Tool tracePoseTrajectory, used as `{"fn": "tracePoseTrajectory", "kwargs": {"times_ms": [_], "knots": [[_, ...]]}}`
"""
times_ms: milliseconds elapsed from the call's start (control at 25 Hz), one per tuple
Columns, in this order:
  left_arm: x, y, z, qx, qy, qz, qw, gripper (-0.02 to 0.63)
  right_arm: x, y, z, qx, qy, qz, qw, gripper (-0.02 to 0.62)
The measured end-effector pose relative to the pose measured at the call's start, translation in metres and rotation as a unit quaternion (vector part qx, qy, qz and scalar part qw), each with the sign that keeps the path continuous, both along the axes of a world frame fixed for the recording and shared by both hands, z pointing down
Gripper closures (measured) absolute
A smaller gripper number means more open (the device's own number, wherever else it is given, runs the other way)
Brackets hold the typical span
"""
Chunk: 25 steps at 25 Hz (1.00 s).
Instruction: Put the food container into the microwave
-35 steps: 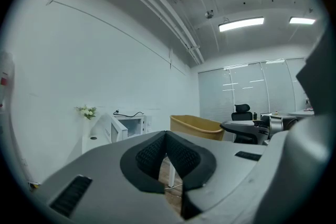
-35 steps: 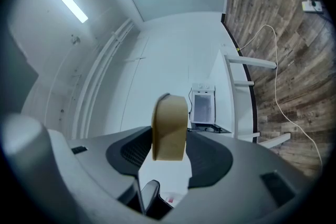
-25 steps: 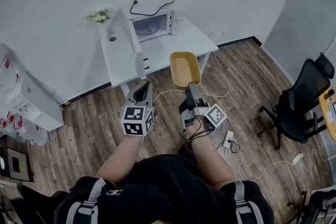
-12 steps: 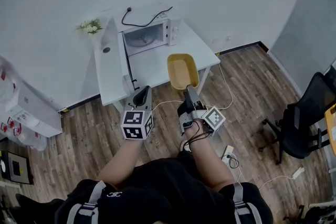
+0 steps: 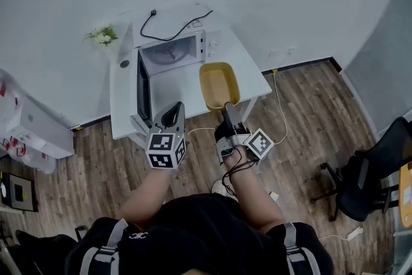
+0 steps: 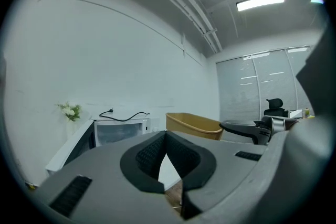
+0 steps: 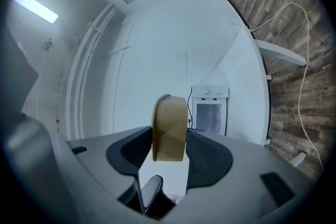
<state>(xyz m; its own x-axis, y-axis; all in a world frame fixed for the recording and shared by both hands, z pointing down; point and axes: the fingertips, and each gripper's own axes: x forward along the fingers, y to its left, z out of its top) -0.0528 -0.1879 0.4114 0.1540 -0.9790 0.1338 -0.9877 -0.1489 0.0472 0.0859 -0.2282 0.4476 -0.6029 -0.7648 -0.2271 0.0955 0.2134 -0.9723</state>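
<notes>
The tan, oblong plastic food container (image 5: 219, 83) is in the grip of the right gripper (image 5: 226, 110), whose jaws are clamped on its near short rim. In the right gripper view the container (image 7: 169, 127) stands edge-on between the two dark pads. It is held over the front part of the white table (image 5: 252, 71), just in front of the white microwave oven (image 5: 175, 51) and outside it.

The microwave's door (image 5: 142, 88) is swung wide open towards the person, showing the pale cavity. From the right gripper view the microwave (image 7: 210, 113) shows two round knobs on its control panel; any print beside them is too small to read.

The left gripper (image 5: 171, 115) hangs beside the open door. Its jaws are closed tip to tip with nothing between them (image 6: 164, 137).

Each gripper carries a cube with black-and-white square markers (image 5: 161, 150), patterns only, no letters.

A black power cord (image 5: 168, 25) lies across the microwave's top, and a small bunch of white flowers (image 5: 103, 35) stands at the table's far left corner.
</notes>
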Motion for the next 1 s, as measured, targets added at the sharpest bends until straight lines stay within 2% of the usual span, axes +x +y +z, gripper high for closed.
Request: {"fn": "tracePoseTrajectory", "kwargs": {"times_ms": [240,520,1000], "knots": [[0.015,-0.053,0.011,-0.008,-0.005,-0.031,0.9995,0.612,0.004,-0.062,0.013,-0.008,0.003,-0.048,0.999,0.383],[0.008,-0.078,0.021,-0.019,-0.003,-0.096,0.9952,0.612,-0.006,-0.110,0.033,-0.024,0.018,-0.111,0.993,0.383],[-0.012,-0.089,0.039,-0.030,0.002,-0.137,0.9901,0.612,-0.032,-0.143,0.066,-0.037,0.003,-0.139,0.990,0.383]]}}
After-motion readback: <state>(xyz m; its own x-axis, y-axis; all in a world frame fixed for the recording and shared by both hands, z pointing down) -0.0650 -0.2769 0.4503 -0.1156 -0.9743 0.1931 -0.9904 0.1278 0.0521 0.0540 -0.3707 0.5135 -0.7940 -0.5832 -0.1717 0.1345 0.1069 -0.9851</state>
